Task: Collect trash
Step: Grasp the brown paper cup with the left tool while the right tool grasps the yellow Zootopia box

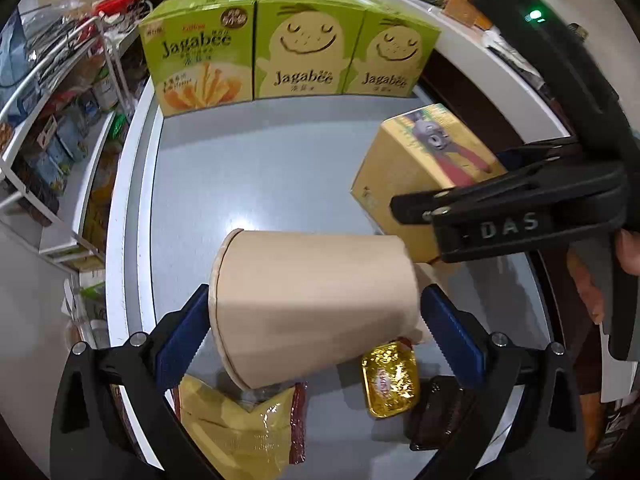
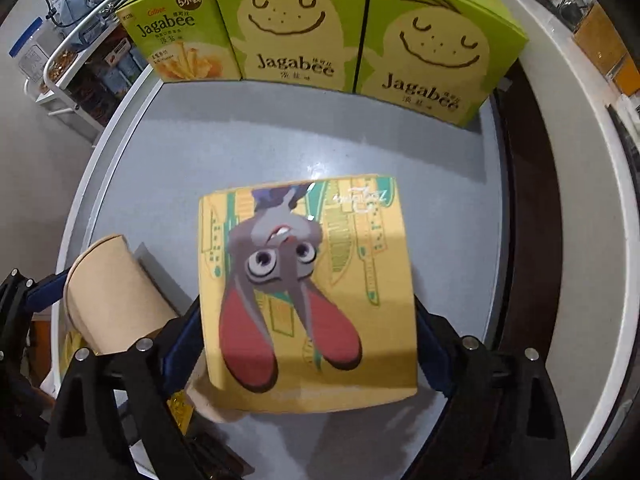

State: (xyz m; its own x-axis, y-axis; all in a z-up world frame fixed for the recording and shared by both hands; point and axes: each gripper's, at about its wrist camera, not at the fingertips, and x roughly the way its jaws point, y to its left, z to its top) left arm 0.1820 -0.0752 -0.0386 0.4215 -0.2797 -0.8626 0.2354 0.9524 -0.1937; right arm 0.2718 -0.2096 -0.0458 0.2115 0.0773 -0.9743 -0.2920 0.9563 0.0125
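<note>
My left gripper [image 1: 316, 320] is shut on a tan paper cup [image 1: 312, 304], which lies tilted on its side between the blue pads, above the grey table [image 1: 248, 168]. The cup [image 2: 112, 292] also shows at the left of the right wrist view. My right gripper [image 2: 308, 328] points steeply down with a yellow box [image 2: 312, 292] printed with a cartoon rabbit between its fingers; both pads touch its sides and the box sits tilted. From the left wrist view that gripper [image 1: 452, 182] reaches in from the right over the same box [image 1: 404, 168]. A yellow snack bag [image 1: 240, 428], a gold foil tray [image 1: 390, 380] and a dark wrapper [image 1: 440, 412] lie under the cup.
Three green Jagabee boxes [image 1: 288, 44] stand in a row along the far edge of the round table, whose white rim [image 1: 120, 240] curves down the left. A wire rack with packets [image 1: 52, 132] stands beyond it. A person's hand [image 1: 628, 248] shows at the right edge.
</note>
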